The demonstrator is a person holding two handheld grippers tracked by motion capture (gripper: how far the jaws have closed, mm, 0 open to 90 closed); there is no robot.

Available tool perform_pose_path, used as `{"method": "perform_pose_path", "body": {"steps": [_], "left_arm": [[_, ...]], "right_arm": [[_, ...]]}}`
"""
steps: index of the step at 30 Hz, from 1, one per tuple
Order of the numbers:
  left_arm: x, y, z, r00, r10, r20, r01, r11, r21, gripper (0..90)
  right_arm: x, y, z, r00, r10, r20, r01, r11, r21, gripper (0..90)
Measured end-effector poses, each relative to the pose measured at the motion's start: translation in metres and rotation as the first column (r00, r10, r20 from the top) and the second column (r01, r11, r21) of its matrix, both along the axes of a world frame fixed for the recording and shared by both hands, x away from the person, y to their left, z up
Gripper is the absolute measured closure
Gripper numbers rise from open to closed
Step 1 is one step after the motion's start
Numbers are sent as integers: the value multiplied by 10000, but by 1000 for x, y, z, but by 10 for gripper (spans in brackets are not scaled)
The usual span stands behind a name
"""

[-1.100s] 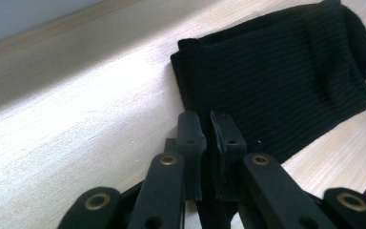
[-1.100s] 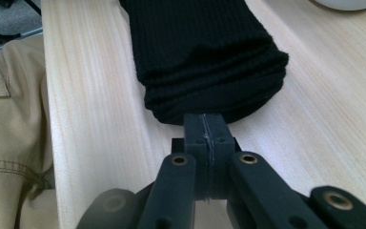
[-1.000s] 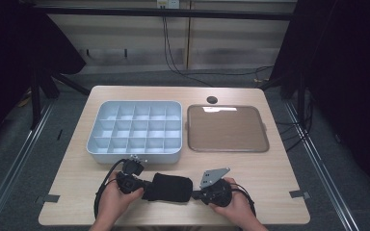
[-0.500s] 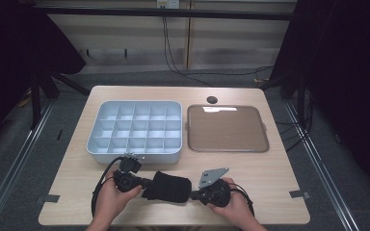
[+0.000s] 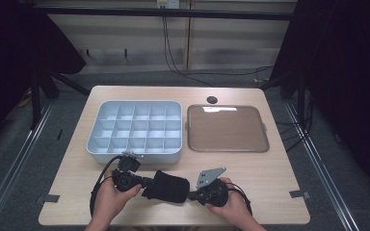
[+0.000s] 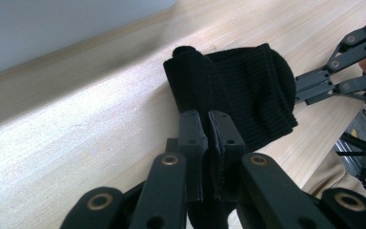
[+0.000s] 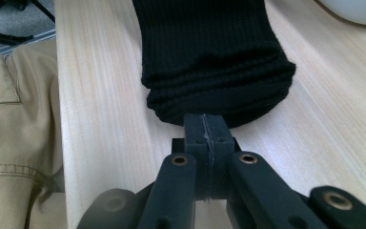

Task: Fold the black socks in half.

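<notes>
Pale wood makes up the table [image 5: 279, 168], which takes the middle of the high view, wider toward the bottom. On its upper left part sits a light grey-blue compartment tray [image 5: 135, 154], divided into a grid of small cells. Just to the right of it, in the upper right part of the tabletop, lies a flat brown tray [image 5: 227, 129] with rounded corners, apart from the first by a narrow strip of wood. Above the brown tray, near the far edge, is a small dark round hole [image 5: 212, 99].

Low in the centre of the high view lies a black ribbed sock [image 5: 167, 186], folded thick, resting on the table just below the compartment tray and between the two hands. The left gripper [image 6: 208, 143] comes at it from the left side of that frame; in the left gripper view its jaws are pinched on a fold of the black fabric. The right gripper [image 7: 206, 126] meets the sock from the right; in its own view the jaws are pressed tight together right at the sock's rounded edge, touching it, though I cannot tell whether any fabric lies between them.
</notes>
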State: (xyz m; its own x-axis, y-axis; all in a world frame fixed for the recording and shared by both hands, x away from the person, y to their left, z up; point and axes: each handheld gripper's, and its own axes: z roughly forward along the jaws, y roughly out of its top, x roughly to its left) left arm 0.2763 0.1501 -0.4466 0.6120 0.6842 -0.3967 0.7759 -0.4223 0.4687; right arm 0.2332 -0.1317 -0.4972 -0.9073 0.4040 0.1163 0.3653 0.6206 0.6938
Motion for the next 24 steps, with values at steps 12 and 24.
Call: {"method": "perform_pose_path", "body": {"steps": [12,24], "left_arm": [[0,-9,5,9999,-158,28,158,9998,133,843],[0,-18,9,9996,-263,-72,265,9992,313,844]], "right_arm": [[2,4,-1,10000,35,-92,-34,10000,90,900],[3,4,-1,9999,102,-101,-102,9999,24,900]]}}
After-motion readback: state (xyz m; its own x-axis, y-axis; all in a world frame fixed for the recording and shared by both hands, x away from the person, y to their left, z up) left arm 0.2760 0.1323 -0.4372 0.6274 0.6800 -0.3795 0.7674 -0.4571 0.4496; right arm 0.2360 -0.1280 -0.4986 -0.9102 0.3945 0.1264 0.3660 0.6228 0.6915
